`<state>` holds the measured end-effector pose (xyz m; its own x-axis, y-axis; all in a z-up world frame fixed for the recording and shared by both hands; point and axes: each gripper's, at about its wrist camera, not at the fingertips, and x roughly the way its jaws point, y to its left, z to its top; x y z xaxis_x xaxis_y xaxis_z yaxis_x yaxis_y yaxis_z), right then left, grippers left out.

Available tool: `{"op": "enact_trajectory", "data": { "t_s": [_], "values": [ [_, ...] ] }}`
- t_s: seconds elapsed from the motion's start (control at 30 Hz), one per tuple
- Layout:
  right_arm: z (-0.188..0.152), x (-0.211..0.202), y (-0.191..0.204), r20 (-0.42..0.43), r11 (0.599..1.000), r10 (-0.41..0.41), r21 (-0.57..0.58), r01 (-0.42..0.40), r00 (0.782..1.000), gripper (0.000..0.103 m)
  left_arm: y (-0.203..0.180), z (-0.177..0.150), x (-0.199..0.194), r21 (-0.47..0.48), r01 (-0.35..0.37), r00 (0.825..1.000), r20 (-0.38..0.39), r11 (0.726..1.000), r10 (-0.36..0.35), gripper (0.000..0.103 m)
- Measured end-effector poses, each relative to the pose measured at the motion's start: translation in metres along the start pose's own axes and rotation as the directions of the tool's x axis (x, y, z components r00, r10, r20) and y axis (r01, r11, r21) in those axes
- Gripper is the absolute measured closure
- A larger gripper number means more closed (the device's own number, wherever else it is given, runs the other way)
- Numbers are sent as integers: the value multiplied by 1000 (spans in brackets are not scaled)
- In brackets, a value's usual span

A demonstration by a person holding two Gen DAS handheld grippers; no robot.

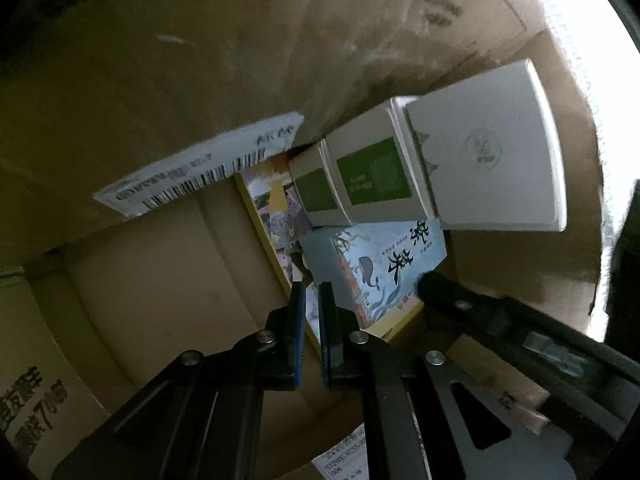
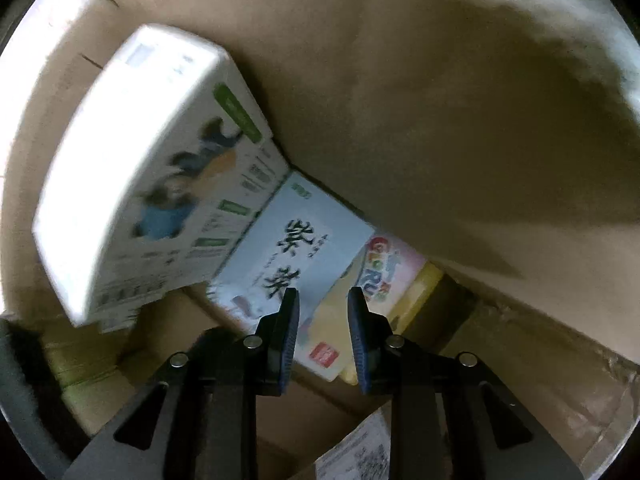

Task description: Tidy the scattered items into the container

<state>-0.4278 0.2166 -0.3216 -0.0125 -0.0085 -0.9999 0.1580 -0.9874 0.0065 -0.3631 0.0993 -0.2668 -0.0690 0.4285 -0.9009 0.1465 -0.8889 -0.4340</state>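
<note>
Both grippers reach down into a brown cardboard box (image 1: 180, 60) (image 2: 460, 120). A large white carton with green labels (image 1: 480, 160) (image 2: 140, 184) leans in the corner. It rests on a light-blue box with a whale and black characters (image 1: 380, 268) (image 2: 296, 256). Under that lies a colourful yellow-edged box (image 1: 272, 216) (image 2: 384, 276). My left gripper (image 1: 313, 292) hangs just above these flat boxes, shut with only a slit between its blue pads and nothing in it. My right gripper (image 2: 324, 300) hovers over the blue and yellow boxes, its jaws drawn in and holding nothing.
A white shipping label with a barcode (image 1: 200, 168) sticks to the box's inner wall. Another label (image 1: 344, 460) (image 2: 356, 452) lies near the bottom of both views. The right gripper's black body (image 1: 520, 340) crosses the left wrist view. Bare cardboard floor (image 1: 160, 288) shows left of the stack.
</note>
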Motion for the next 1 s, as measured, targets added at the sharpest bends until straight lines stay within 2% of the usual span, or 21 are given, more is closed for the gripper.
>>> {"op": "enact_trajectory", "data": {
  "t_s": [0.13,0.37,0.5,0.6,0.67,0.7,0.83,0.87,0.93,1.0],
  "values": [
    [-2,-23,-4,34,999,-6,-32,8,999,82,-12,3,9,42,25,998,-53,999,-23,98],
    [-5,-49,-12,87,999,10,-54,-5,996,82,-26,11,4,77,32,999,-11,996,-32,98],
    [-10,-52,-16,90,997,27,-70,-21,996,82,-32,9,-7,109,-52,998,35,993,49,98],
    [-15,-51,-21,92,998,31,-61,-26,995,82,-33,7,-17,108,-45,999,34,993,41,98],
    [-28,-50,-18,90,997,62,-53,-58,994,82,-38,6,-26,121,-72,996,52,990,66,94],
    [-20,-51,-14,92,996,79,-50,-74,993,82,-41,6,-31,137,-88,994,69,987,79,89],
    [-30,-59,-9,118,991,126,-59,-119,985,82,-57,-3,-48,217,-162,982,131,963,136,66],
    [-37,-62,-9,121,989,141,-62,-135,983,82,-61,-6,-53,239,-181,978,151,954,147,65],
    [-50,-72,5,136,985,166,-69,-157,977,82,-70,-14,-64,283,-232,963,203,931,179,54],
    [-67,-89,4,149,982,181,-76,-171,972,82,-76,-21,-74,315,-274,947,254,909,197,51]
  ]
}}
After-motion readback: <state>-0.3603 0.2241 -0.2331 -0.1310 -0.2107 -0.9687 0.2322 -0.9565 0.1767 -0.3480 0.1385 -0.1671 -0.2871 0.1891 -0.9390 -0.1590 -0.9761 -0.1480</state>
